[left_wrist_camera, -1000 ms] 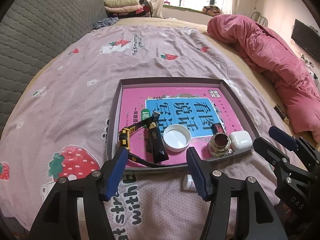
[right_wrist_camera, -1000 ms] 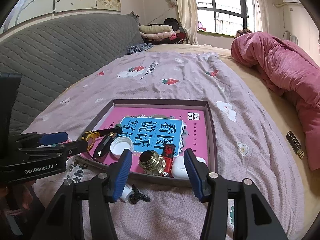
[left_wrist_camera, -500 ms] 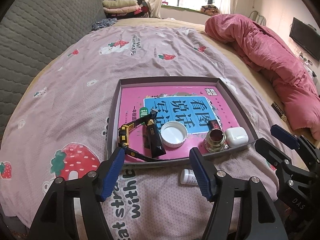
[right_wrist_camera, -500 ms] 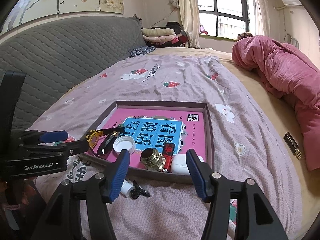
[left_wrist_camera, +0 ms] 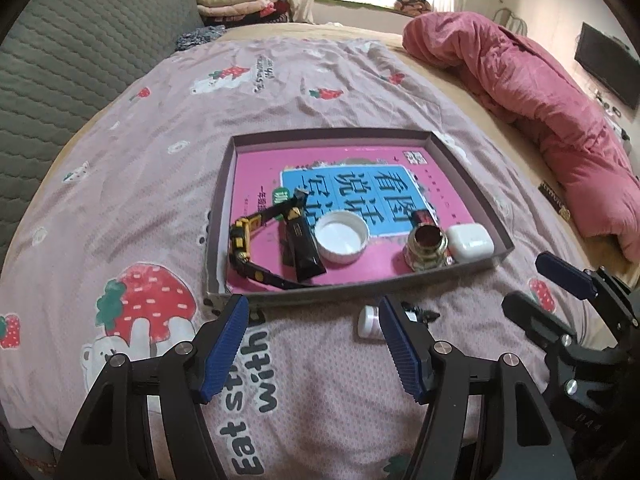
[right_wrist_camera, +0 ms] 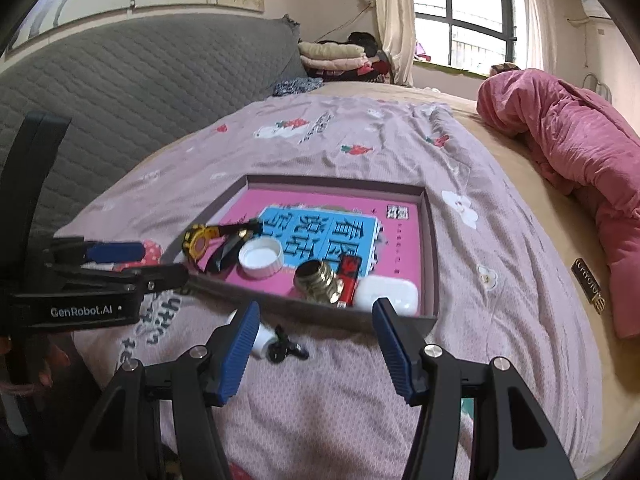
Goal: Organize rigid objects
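A shallow box [left_wrist_camera: 218, 216] [right_wrist_camera: 430, 240] with a pink book lining lies on the bed. In it are a yellow-black watch [left_wrist_camera: 242, 240] [right_wrist_camera: 198, 240], a black tube [left_wrist_camera: 302, 244], a white cap [left_wrist_camera: 341, 237] [right_wrist_camera: 260, 258], a brass fitting [left_wrist_camera: 425, 246] [right_wrist_camera: 318, 280], a red-black stick [right_wrist_camera: 350, 276] and a white earbud case [left_wrist_camera: 469, 243] [right_wrist_camera: 390, 294]. A small white bottle [left_wrist_camera: 369, 322] [right_wrist_camera: 262, 340] and a black clip [right_wrist_camera: 286, 350] lie on the sheet before the box. My left gripper [left_wrist_camera: 314, 344] and right gripper [right_wrist_camera: 316, 346] are open, empty, near the box's front edge.
A pink quilt [left_wrist_camera: 540, 92] lies along the bed's right side. A grey padded headboard [right_wrist_camera: 120, 80] stands on the left. Folded clothes [left_wrist_camera: 236, 0] are stacked at the far end. The right gripper shows in the left wrist view [left_wrist_camera: 560, 288].
Both grippers have drawn back from the box and risen a little. The white bottle and black clip now show more fully on the sheet. Nothing was picked up.
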Motion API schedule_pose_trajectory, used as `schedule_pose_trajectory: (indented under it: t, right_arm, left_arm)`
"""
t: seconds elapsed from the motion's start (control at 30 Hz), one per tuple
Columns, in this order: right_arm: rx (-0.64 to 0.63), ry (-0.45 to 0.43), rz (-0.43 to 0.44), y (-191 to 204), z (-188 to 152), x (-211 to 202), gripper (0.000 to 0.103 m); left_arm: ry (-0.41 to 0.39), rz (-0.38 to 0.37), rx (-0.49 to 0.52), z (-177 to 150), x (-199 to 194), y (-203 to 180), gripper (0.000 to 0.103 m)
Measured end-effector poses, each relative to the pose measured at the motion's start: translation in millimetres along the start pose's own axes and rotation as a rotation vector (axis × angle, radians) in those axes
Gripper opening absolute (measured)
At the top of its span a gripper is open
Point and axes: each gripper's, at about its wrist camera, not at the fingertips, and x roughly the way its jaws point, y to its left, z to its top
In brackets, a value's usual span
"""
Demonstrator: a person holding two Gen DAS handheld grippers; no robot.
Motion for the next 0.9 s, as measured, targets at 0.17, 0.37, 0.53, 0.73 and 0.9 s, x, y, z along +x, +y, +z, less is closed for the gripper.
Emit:
schedule_pose_trajectory:
  t: [0.17,0.37,0.53,0.73,0.9]
  right_arm:
    - [-0.027,0.066,-0.002,3,-14,8,0.058]
    - [-0.033,0.112,-0.007,2,-24,18,0.058]
    - [-0.049,0.138,-0.013,2,-31,25,0.058]
    - [-0.048,0.155,-0.006,-1,-37,35,0.058]
    - [-0.043,0.182,-0.008,-5,-42,44,0.058]
  left_arm:
    - [0.031,-0.016,0.007,-5,6,-5,0.069]
    - [0.078,-0.036,0.04,-14,19,-18,0.069]
    - [0.108,-0.037,0.081,-17,34,-33,0.069]
    - [0.142,-0.048,0.113,-21,51,-45,0.069]
    - [0.169,-0.051,0.121,-22,66,-48,0.069]
